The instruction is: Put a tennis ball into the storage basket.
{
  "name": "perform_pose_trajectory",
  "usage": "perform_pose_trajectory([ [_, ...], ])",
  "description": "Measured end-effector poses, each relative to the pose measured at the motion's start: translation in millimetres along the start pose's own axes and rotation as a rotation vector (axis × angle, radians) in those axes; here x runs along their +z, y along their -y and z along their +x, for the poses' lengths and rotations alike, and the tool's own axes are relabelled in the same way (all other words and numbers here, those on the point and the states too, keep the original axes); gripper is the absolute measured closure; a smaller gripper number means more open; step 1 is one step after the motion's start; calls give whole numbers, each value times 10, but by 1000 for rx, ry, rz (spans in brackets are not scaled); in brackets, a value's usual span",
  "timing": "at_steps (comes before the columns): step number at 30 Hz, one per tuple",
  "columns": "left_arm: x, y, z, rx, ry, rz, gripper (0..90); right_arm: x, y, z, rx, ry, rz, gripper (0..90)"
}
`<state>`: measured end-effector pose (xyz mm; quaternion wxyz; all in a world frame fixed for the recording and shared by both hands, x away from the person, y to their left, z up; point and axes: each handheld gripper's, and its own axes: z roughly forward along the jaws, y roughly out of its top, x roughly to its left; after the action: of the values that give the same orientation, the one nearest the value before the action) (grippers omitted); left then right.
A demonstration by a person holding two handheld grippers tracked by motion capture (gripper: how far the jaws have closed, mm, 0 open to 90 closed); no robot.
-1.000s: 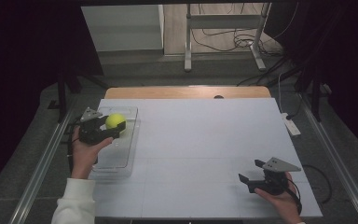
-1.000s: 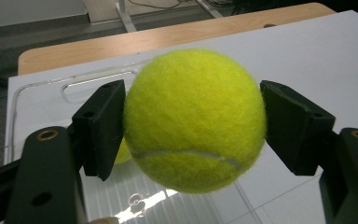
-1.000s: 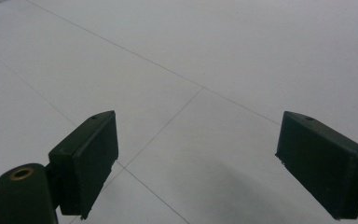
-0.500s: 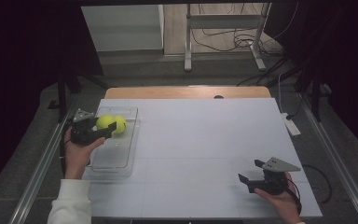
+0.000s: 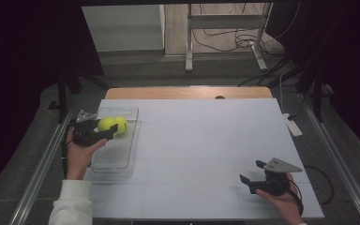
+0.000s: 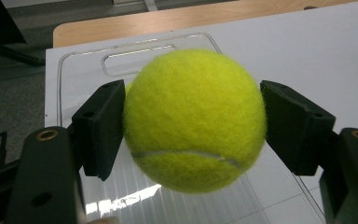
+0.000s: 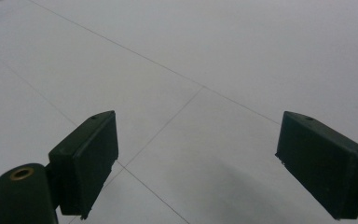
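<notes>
Your left tool (image 5: 107,129) clamps one ball (image 5: 111,124) above one clear tray (image 5: 122,157). Your right tool (image 5: 253,174) rests wide open and empty on the table (image 5: 206,140)

White sleeve (image 5: 70,206), 2 black grippers w/ brass screws, grey 3-cornered plates, blk cables

Tennis ball (image 6: 195,119) fuzzy yellow-green, thin pale seam line. Fingers (image 6: 99,128) matt black. Tray (image 5: 125,154) clear, ribbed floor. Desk (image 5: 206,140) white, faint grey grid lines, wood-coloured far edge.
</notes>
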<state>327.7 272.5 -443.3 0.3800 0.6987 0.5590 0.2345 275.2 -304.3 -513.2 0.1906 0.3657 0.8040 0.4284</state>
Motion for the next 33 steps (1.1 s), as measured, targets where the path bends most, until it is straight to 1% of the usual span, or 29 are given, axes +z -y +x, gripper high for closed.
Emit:
perform_pose_trajectory([
  [12,56,16,-17,-6,0,34,269,-1,-1,6,-1,1,1,130],
  [19,133,39,-27,-2,0,71,269,0,1,2,-2,0,2,130],
  [27,198,65,-13,-5,9,119,269,2,1,3,-1,0,2,130],
  [29,222,77,-5,-3,9,134,269,1,1,3,-1,0,2,130],
  [30,222,77,-5,-3,9,134,269,0,1,3,-2,0,2,130],
  [32,246,92,2,-1,2,153,268,0,1,2,-1,-1,1,130],
  [33,246,92,2,-1,2,153,268,0,1,2,-1,-1,1,130],
])
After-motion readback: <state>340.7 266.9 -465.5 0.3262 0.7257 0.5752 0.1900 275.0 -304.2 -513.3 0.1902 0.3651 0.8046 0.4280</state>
